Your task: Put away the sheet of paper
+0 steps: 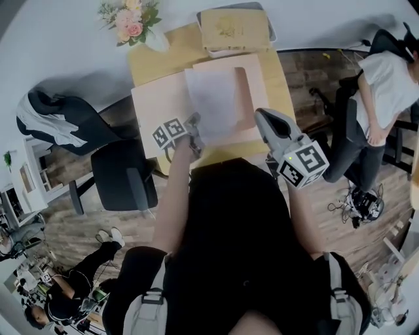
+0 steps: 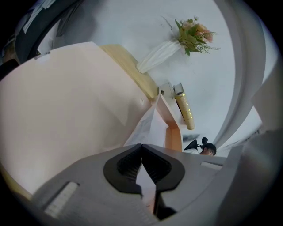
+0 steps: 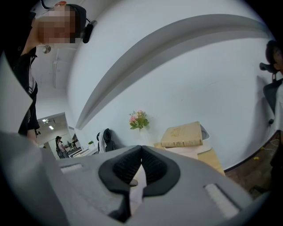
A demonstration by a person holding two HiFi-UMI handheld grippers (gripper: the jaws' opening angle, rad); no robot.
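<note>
A pale wooden surface (image 1: 147,62) stands against a white wall, above a wood-plank floor. On it a pink folder (image 1: 157,108) lies open, and the white sheet of paper (image 1: 213,98) rests on the folder, mostly over its right half. The left gripper (image 1: 194,125) is at the sheet's near left corner. In the left gripper view its fingers (image 2: 128,165) are together, with the sheet's edge pinched between them and the paper rising away from the tips towards the folder's far side. The right gripper (image 1: 260,116) hangs above the sheet's near right corner. In the right gripper view it points towards the wall, its fingers (image 3: 126,170) closed tip to tip on nothing. Beyond the folder, at the back of the surface, a tan book (image 1: 232,29) lies on a grey slab, and a vase of pink flowers (image 1: 131,19) stands to its left. An office chair (image 1: 121,173) with a dark and white jacket (image 1: 49,121) draped over it stands off the left side, and a person in a white shirt (image 1: 386,85) sits to the right.
</note>
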